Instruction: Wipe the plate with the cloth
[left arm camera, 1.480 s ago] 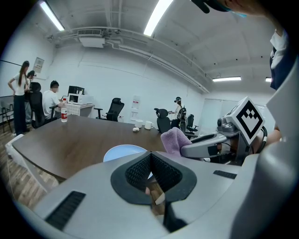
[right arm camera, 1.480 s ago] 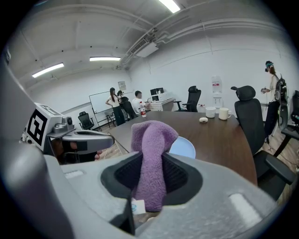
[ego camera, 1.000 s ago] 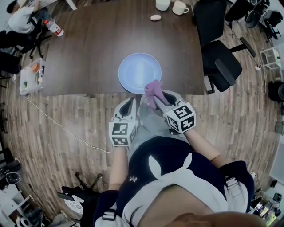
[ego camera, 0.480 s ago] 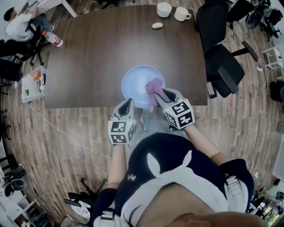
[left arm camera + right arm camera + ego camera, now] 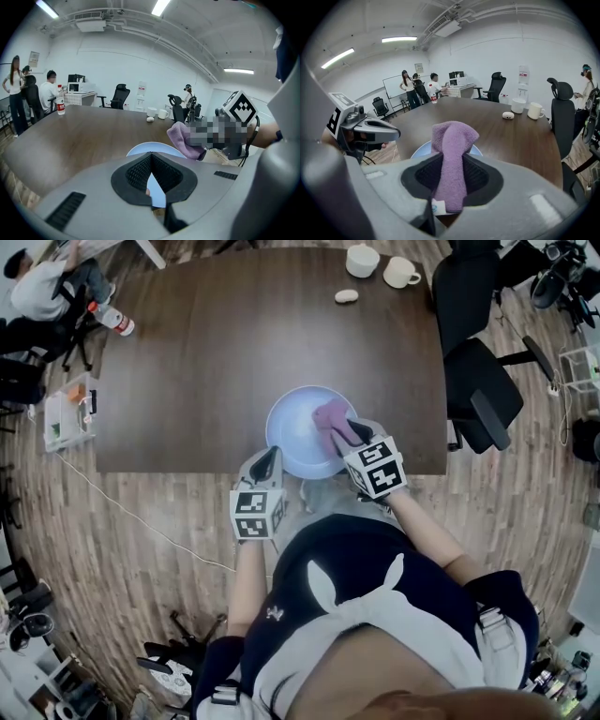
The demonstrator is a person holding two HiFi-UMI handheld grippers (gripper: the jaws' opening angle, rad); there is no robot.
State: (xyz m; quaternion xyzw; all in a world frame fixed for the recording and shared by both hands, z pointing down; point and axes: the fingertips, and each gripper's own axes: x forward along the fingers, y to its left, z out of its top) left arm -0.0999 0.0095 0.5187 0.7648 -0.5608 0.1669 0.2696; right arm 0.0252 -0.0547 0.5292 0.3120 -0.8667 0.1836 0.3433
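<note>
Head view: a pale blue plate (image 5: 292,442) stands near the front edge of a dark table (image 5: 234,352). The right gripper (image 5: 343,430) reaches over the right part of the plate, and its jaws are clamped on a purple cloth (image 5: 331,416). The cloth is above the plate, but from here I cannot tell if it touches it. The left gripper (image 5: 268,456) is just beside the near-left rim of the plate, at the table edge. At the far edge stand two cups (image 5: 362,259), well apart from the plate. A chair (image 5: 480,399) is at the right side of the table.

Left gripper view: the tips of the two jaws meet and nothing is between them. Through the narrow gap below the tips, and above the jaws, the plate (image 5: 139,149) shows. At the right, the cloth (image 5: 183,138) hangs over the plate's far side.

Right gripper view: the cloth (image 5: 450,159) is pinched between both pads, and its folded end stands out beyond the jaws. Behind it the plate (image 5: 418,151) rim shows on both sides. The left gripper (image 5: 391,133) is at the left, near the plate.
</note>
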